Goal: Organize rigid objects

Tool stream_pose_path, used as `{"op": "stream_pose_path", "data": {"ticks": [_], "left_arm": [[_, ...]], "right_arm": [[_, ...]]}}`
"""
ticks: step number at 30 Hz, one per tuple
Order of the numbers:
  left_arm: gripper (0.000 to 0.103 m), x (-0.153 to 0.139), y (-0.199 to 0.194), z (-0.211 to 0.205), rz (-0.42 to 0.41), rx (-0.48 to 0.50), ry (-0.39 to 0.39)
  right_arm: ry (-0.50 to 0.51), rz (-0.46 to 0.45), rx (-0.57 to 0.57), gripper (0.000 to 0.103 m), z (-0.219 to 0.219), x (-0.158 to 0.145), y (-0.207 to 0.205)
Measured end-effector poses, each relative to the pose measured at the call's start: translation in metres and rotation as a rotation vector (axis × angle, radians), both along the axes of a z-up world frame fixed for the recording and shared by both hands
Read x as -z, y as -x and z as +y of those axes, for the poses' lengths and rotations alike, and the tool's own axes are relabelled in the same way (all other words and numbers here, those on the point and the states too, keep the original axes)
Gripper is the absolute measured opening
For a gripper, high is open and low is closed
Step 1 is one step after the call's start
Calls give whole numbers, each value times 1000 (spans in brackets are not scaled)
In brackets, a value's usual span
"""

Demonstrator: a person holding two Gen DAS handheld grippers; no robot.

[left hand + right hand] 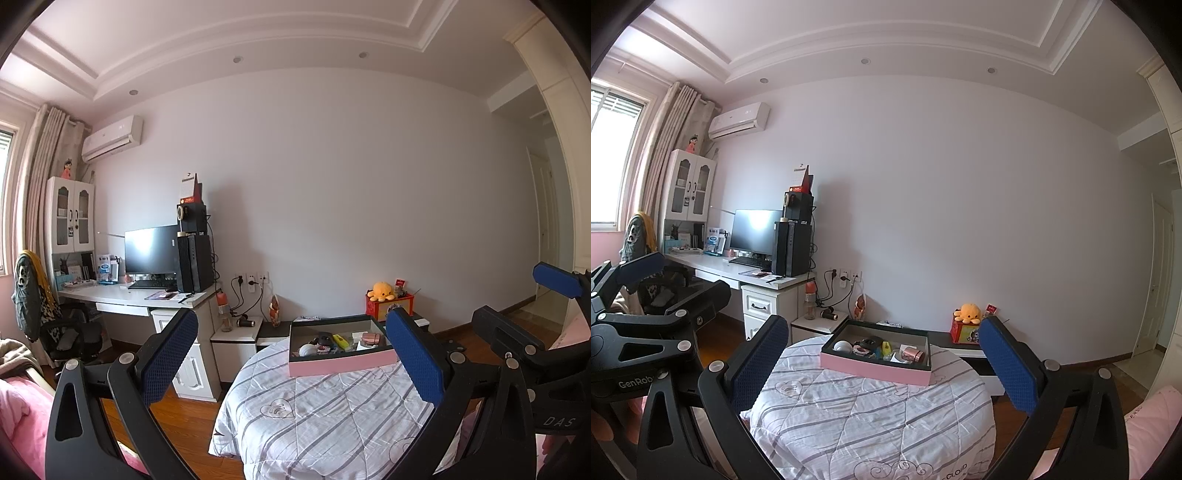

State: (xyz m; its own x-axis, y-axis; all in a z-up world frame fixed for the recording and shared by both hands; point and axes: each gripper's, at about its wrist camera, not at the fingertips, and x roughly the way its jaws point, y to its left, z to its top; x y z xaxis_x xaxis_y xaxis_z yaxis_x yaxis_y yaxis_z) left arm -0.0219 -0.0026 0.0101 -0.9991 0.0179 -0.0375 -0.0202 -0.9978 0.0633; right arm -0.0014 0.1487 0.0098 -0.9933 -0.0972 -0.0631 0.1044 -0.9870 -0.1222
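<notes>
White lettering reading "GenRob", cut off by a finger in front, is showing on the black body of the left gripper (635, 280) at the lower left of the right wrist view. "-CLOUD" is appearing in grey on the striped quilt (871, 417) at the bottom edge. In the left wrist view, "DAS" is showing on the right gripper (517, 299), lower right corner.

Tray (875, 369) on bed (871, 424) (desk (738, 271) left)
</notes>
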Motion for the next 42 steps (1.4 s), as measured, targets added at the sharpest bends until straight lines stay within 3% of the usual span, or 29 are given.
{"op": "stream_pose_path", "data": {"ticks": [42], "left_arm": [[103, 1, -10, -4, 40, -17, 23]], "right_arm": [[-7, 0, 3, 103, -3, 0, -2]]}}
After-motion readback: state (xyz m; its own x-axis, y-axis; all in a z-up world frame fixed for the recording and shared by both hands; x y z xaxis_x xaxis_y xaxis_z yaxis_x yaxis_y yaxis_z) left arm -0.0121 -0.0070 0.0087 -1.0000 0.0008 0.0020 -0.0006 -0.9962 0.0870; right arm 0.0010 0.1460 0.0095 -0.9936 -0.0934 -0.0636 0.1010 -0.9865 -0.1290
